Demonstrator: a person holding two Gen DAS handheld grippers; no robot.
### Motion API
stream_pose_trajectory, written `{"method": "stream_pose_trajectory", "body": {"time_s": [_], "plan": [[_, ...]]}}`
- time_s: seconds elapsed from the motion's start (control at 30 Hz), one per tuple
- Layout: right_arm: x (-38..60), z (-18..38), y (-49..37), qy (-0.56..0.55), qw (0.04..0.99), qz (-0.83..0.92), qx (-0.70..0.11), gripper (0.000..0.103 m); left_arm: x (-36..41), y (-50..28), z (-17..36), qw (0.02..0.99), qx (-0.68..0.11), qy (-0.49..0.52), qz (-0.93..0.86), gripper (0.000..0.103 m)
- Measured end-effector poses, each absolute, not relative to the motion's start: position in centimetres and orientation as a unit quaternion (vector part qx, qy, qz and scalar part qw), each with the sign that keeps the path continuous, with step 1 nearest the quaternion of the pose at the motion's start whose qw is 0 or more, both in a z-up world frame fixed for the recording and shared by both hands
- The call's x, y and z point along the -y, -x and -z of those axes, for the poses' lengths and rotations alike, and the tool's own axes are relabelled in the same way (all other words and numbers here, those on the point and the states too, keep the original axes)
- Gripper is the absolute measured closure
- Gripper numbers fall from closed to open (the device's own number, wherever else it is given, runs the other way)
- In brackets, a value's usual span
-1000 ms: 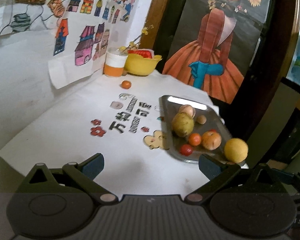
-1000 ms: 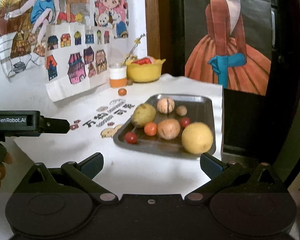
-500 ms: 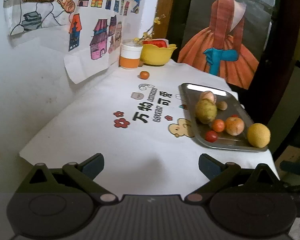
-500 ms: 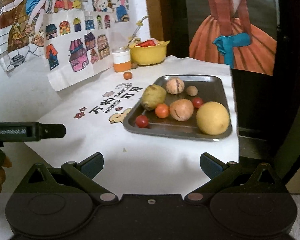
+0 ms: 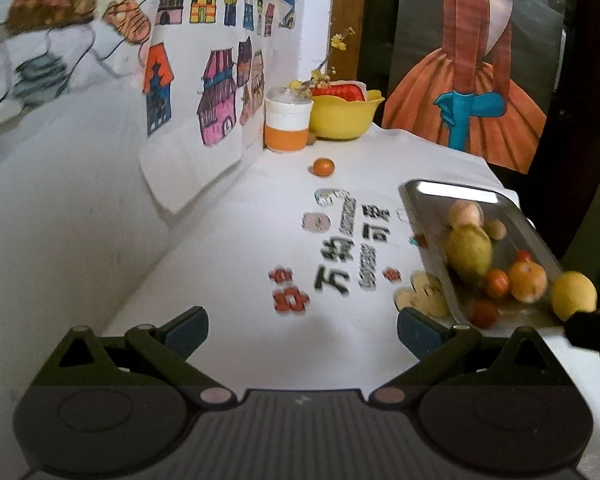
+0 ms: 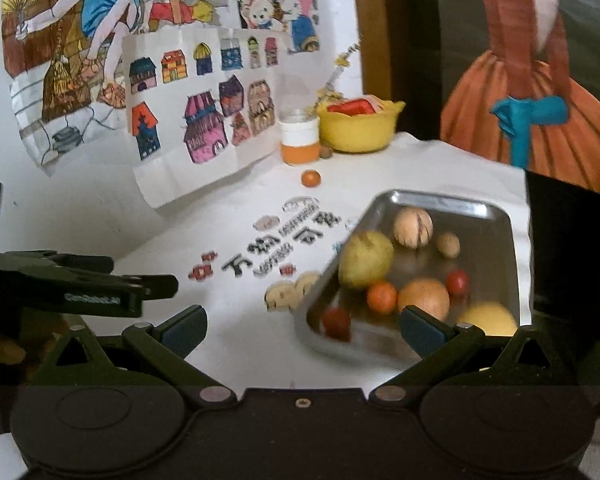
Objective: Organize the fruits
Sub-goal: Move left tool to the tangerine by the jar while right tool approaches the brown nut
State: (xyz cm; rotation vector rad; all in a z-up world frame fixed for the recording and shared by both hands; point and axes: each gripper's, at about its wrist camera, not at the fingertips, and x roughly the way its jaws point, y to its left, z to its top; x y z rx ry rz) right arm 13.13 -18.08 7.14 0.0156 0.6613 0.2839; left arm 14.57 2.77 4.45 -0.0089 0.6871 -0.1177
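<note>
Both sets of jaws stand wide apart and hold nothing: the left gripper [image 5: 302, 326] hangs over bare cloth on the desk [image 5: 236, 248], the right gripper [image 6: 302, 326] over the near rim of the metal tray [image 6: 496, 216] at lower right. Most fruit lies in that tray; one small orange [image 6: 311, 178] sits alone at upper centre, near the yellow bowl [image 6: 358, 132]. A good approach seems to be to centre one fruit between the pads and close gently, since round fruit rolls.

Mixed fruits [image 6: 366, 264] on a steel tray [image 6: 496, 240]; small orange [image 6: 311, 178] apart.
</note>
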Motion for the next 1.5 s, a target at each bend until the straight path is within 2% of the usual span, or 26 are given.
{"method": "stream_pose_trajectory", "body": {"time_s": [0.43,0.67,0.9,1.07,1.17,1.33,1.5], "plan": [[20.4,-12.2,-22.8,0.038,0.945,-0.138,-0.294,0.001,-2.4,-24.8,-5.5,0.947,-0.314,-0.004,0.062,0.000],[21.8,-12.1,-27.4,0.045,0.941,-0.140,-0.305,0.001,-1.5,-29.7,-3.9,0.948,-0.311,-0.009,0.073,0.000],[20.8,-11.8,-36.5,-0.006,0.924,-0.204,-0.323,0.001,-0.2,-33.3,-2.8,0.951,-0.290,-0.016,0.102,0.000],[17.8,-10.0,-46.3,0.052,0.893,-0.303,-0.328,0.001,0.3,-37.0,-1.7,0.953,-0.281,-0.008,0.111,0.000],[16.3,-7.6,-51.2,0.093,0.884,-0.315,-0.332,0.007,0.2,-39.3,-0.8,0.951,-0.289,-0.001,0.111,0.001],[15.3,-3.7,-56.7,0.094,0.869,-0.321,-0.366,0.015,0.5,-42.1,0.3,0.945,-0.307,-0.002,0.111,0.001],[15.0,-0.7,-60.1,0.093,0.869,-0.297,-0.384,0.029,1.3,-43.3,0.2,0.945,-0.305,-0.021,0.114,0.001]]}}
